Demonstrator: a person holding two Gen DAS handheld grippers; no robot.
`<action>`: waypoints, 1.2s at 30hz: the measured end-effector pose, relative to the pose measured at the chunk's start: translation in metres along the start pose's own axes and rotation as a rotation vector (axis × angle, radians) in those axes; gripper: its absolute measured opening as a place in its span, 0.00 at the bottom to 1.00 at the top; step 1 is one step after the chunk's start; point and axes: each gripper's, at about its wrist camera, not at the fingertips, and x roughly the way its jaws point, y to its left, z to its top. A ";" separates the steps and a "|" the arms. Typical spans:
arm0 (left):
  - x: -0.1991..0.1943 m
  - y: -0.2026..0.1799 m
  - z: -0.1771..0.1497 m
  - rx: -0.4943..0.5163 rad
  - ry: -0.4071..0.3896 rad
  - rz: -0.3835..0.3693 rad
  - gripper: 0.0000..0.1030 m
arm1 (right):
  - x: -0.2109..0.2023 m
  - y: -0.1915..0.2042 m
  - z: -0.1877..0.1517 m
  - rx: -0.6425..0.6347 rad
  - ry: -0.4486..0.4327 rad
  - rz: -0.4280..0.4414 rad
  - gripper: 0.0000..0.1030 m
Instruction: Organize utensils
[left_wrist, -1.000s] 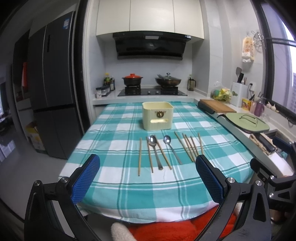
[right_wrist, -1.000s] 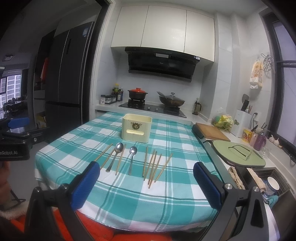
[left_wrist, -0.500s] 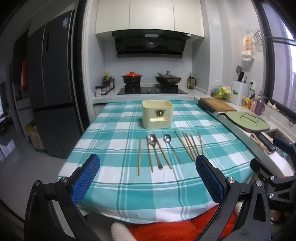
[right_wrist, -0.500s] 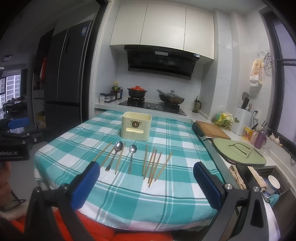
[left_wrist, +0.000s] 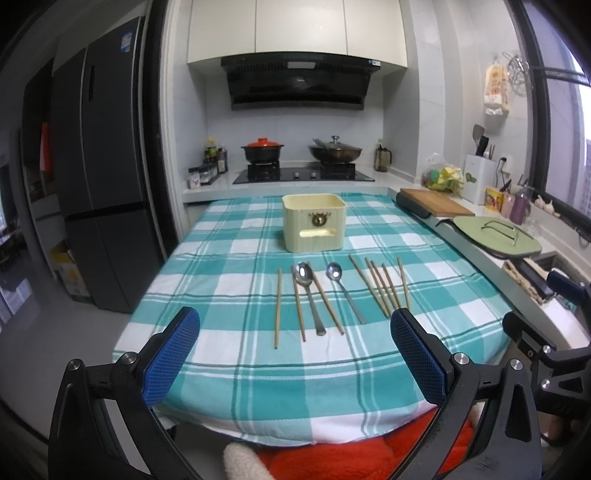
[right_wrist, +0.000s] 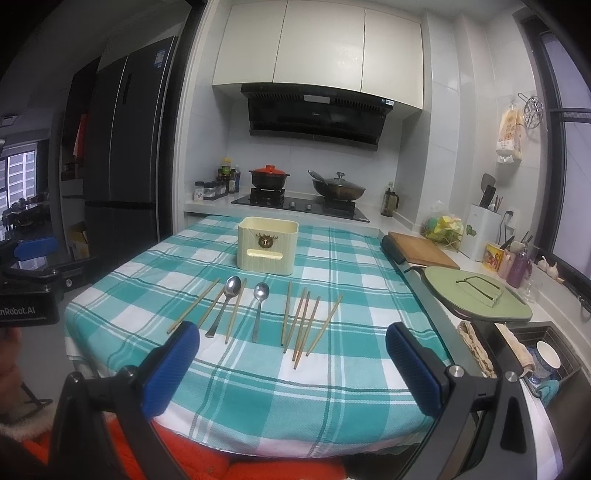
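Observation:
A cream utensil holder (left_wrist: 314, 222) (right_wrist: 267, 245) stands upright at mid-table on the teal checked tablecloth (left_wrist: 236, 376) (right_wrist: 258, 398). In front of it lie two metal spoons (left_wrist: 309, 295) (right_wrist: 224, 305) and several wooden chopsticks (left_wrist: 384, 286) (right_wrist: 304, 321), side by side, pointing toward the holder. My left gripper (left_wrist: 295, 350) hovers open at the table's near edge, short of the utensils, holding nothing. My right gripper (right_wrist: 288, 365) is open too, just before the chopsticks, empty.
A stove (left_wrist: 303, 173) with a red-lidded pot and a wok sits behind the table. At the right are a wooden cutting board (right_wrist: 421, 251), a green lid (right_wrist: 476, 295) and a sink (right_wrist: 539, 354). A dark fridge (left_wrist: 99, 184) stands left. An orange garment (left_wrist: 351, 458) lies below.
Both views have tilted up slightly, so the table and utensils sit a little lower in frame. Nothing on the table has moved and both grippers stay open.

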 end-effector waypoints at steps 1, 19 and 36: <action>0.001 0.000 0.000 0.001 0.003 -0.005 1.00 | 0.001 0.000 0.000 0.001 0.003 0.000 1.00; 0.044 0.002 0.002 -0.011 0.104 -0.049 1.00 | 0.031 -0.013 0.000 0.066 0.075 -0.016 1.00; 0.141 0.054 0.007 -0.032 0.221 0.052 1.00 | 0.094 -0.067 0.014 0.209 0.071 -0.078 1.00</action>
